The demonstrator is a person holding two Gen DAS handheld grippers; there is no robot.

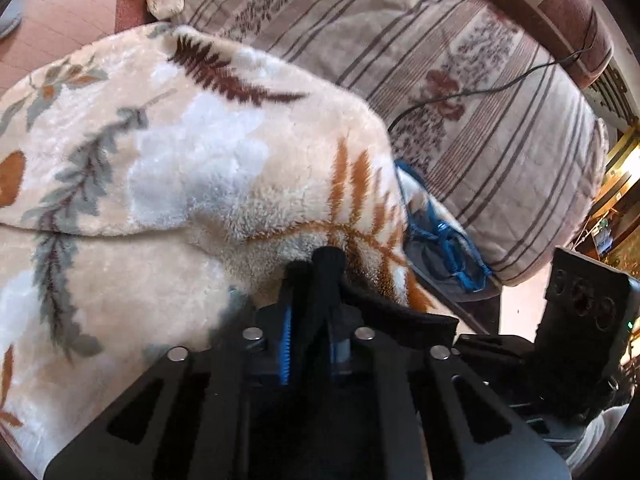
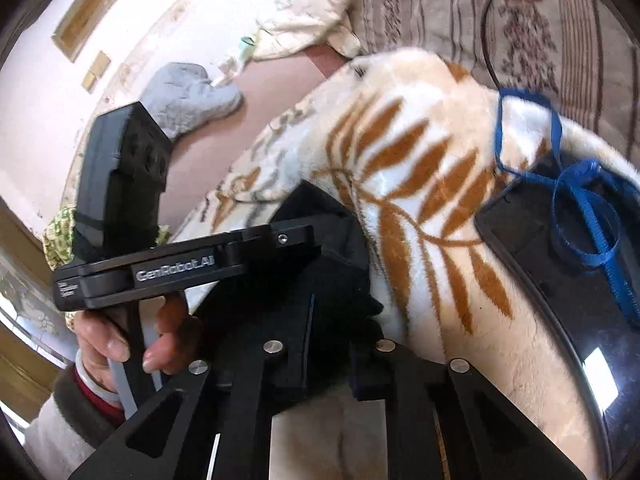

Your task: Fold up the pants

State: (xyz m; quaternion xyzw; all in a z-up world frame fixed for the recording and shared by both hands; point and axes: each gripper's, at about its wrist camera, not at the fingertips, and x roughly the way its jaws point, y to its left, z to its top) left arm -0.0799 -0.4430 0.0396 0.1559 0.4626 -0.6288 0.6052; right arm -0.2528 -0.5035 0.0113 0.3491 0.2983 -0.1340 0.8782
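Note:
The black pants (image 1: 400,316) lie bunched on a cream fleece blanket with brown leaf prints (image 1: 180,168). In the left wrist view my left gripper (image 1: 318,266) is shut, with a fold of the black fabric pinched between its fingers. In the right wrist view the pants (image 2: 340,248) cover the tips of my right gripper (image 2: 336,316), which is shut on the same cloth. The left gripper's body (image 2: 180,268) sits just left of it, held by a hand (image 2: 120,340). The rest of the pants is hidden under the grippers.
A glossy black flat object with a blue lanyard (image 2: 580,240) lies on the blanket to the right. A striped floral bedcover (image 1: 460,80) with a thin black cable (image 1: 480,92) lies beyond. A grey mitten (image 2: 188,96) lies on the floor by the wall.

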